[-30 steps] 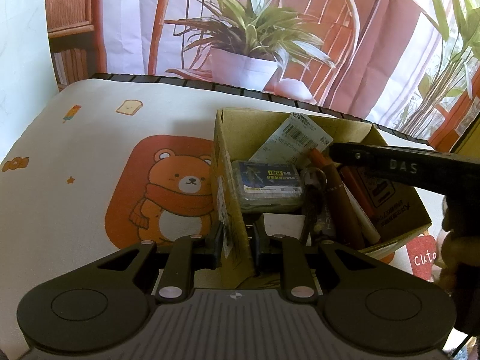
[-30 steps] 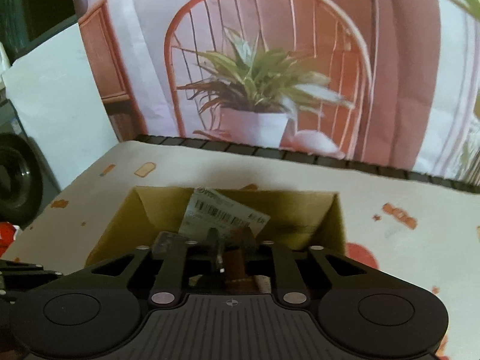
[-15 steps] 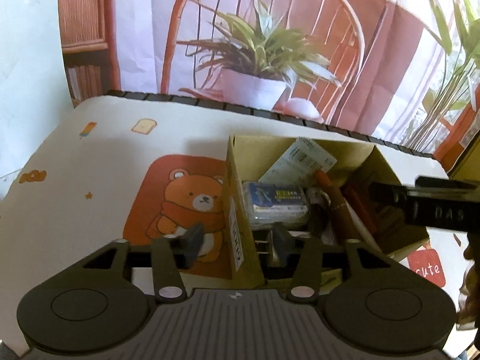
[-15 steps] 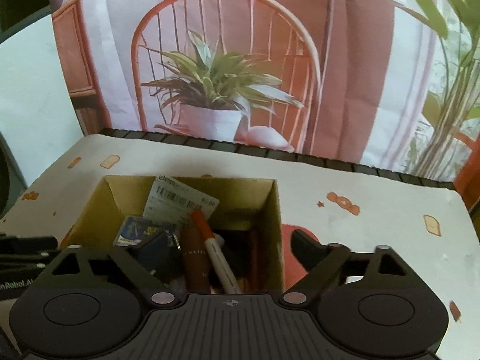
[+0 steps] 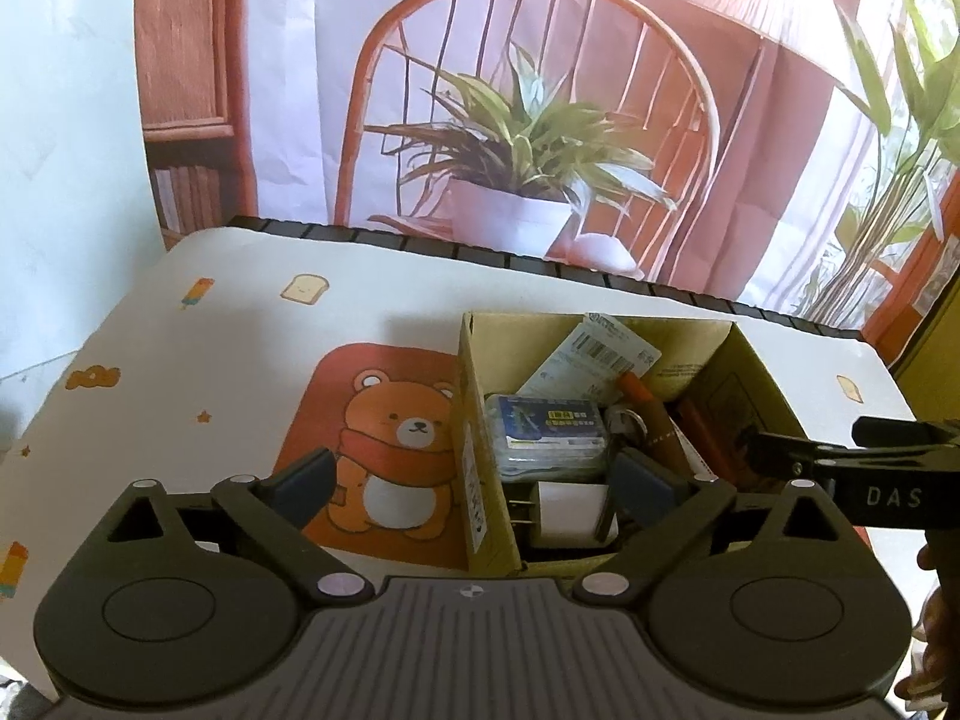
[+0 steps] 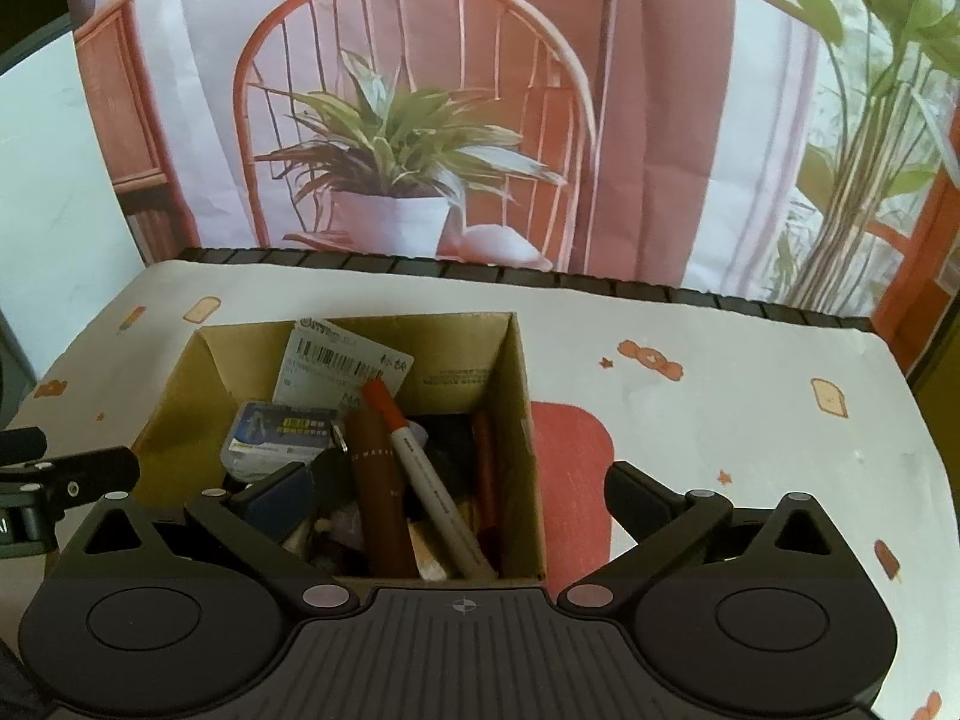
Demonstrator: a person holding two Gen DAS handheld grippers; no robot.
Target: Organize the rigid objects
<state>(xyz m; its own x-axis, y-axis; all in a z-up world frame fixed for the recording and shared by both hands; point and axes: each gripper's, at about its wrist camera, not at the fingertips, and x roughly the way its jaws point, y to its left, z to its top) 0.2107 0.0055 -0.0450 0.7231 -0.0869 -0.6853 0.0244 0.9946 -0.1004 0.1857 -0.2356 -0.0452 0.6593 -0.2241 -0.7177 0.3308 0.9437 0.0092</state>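
An open cardboard box [image 5: 474,372] [image 6: 516,372] stands on the table. It holds a clear plastic case with a blue label [image 5: 549,432] [image 6: 282,435], a barcoded packet [image 5: 594,354] [image 6: 336,366], a brown tube [image 6: 378,498], a white marker with an orange cap [image 6: 420,474] and a white plug [image 5: 564,510]. My left gripper [image 5: 474,474] straddles the box's left wall, jaws opening wide, pads off the cardboard. My right gripper [image 6: 456,483] straddles the right wall, jaws also opening, gripping nothing.
A white tablecloth with a bear print [image 5: 408,438] and small toast and ice-lolly motifs covers the table. Behind its far edge hangs a backdrop printed with a chair and potted plant [image 6: 390,180]. A hand [image 5: 936,630] shows at the right edge.
Both grippers were nearly shut a second ago, the left one on the box's left wall. Both have spread wide and drawn back and up a little; the box stays put.
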